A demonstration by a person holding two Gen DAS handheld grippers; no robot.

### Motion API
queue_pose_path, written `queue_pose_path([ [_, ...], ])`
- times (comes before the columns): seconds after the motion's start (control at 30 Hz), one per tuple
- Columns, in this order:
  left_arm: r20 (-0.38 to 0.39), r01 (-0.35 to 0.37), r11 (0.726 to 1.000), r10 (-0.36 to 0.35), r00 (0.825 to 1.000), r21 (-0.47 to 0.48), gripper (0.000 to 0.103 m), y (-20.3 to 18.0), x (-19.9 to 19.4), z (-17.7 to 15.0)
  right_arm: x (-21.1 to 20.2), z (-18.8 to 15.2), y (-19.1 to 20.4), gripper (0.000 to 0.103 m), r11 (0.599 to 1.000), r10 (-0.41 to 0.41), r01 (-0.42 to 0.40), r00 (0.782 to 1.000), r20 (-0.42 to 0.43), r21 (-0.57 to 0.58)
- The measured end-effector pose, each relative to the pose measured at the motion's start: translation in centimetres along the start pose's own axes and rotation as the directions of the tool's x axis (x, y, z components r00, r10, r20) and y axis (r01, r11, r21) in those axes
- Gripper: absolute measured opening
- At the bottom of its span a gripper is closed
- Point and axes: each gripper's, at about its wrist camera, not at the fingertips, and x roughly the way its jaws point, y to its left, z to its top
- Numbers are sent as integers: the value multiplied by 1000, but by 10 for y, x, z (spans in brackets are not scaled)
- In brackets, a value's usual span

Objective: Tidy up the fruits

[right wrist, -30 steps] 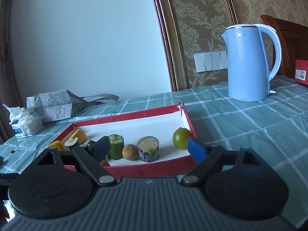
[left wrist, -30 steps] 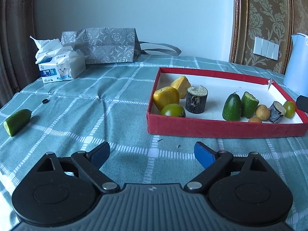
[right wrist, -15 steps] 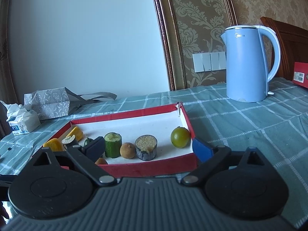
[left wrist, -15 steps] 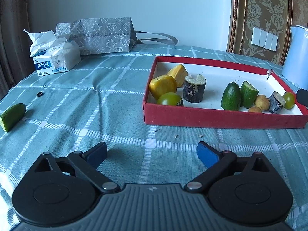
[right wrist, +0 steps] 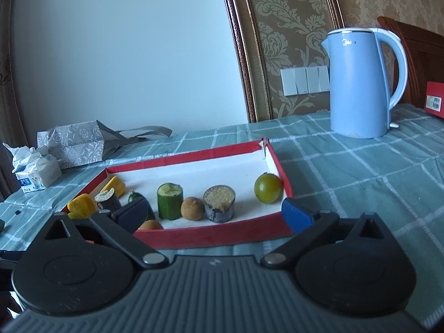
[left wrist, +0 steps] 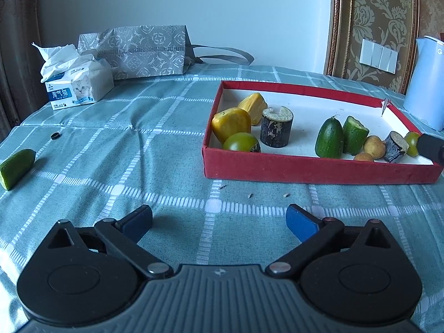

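The left gripper (left wrist: 219,219) has its fingers spread wide with nothing between them. The right gripper's (right wrist: 215,211) fingers are opening, also empty. Most fruits sit in the red tray (left wrist: 319,166). One green piece (left wrist: 16,168) lies far left on the bench (left wrist: 138,152).

1. The left gripper (left wrist: 219,219) points somewhat downward, its jaws spread wide with nothing between them.
2. The right gripper (right wrist: 215,213) tilts slightly downward; its jaws are opening, empty.
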Motion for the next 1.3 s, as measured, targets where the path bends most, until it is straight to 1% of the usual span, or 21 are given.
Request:
queue_pose_path([
  [0.13,36,-9,999,11,999,-36,103,-5,-9,-1,-2,-7,26,103,999,-13,12,1000,-18,-36],
  [0.2,71,-20,998,24,997,-55,103,-8,-17,-1,-1,-12,40,103,998,-29,27,999,-33,-57],
  [0.23,85,-39,998,43,995,-46,103,-11,-20,-2,0,-15,46,103,997,-38,35,998,-45,-62],
  [0.3,107,-42,999,43,993,-15,103,-18,-24,-4,0,-18,53,103,997,-58,56,997,-50,-49],
  [0.37,109,-34,999,32,994,15,103,-23,-24,-5,2,-20,59,103,995,-84,81,995,-61,-54],
  [0.43,109,-27,999,25,994,24,103,-25,-24,-4,4,-21,63,103,992,-112,107,991,-66,-73],
  [0.5,107,-29,999,27,994,20,103,-24,-24,-4,5,-21,65,103,991,-118,113,991,-62,-71],
  [0.63,101,-27,999,25,995,18,103,-26,-24,-7,9,-21,67,103,991,-125,120,988,-89,-60],
  [0.87,94,-22,1000,20,995,14,103,-28,-23,-8,13,-21,69,103,993,-111,105,988,-109,-57],
  [1.07,64,-16,1000,15,998,14,103,-28,-18,-9,18,-22,71,103,992,-108,98,984,-144,-74],
  [1.3,66,-39,999,38,997,22,103,-29,-18,-9,23,-22,72,103,993,-98,85,979,-177,-82],
])
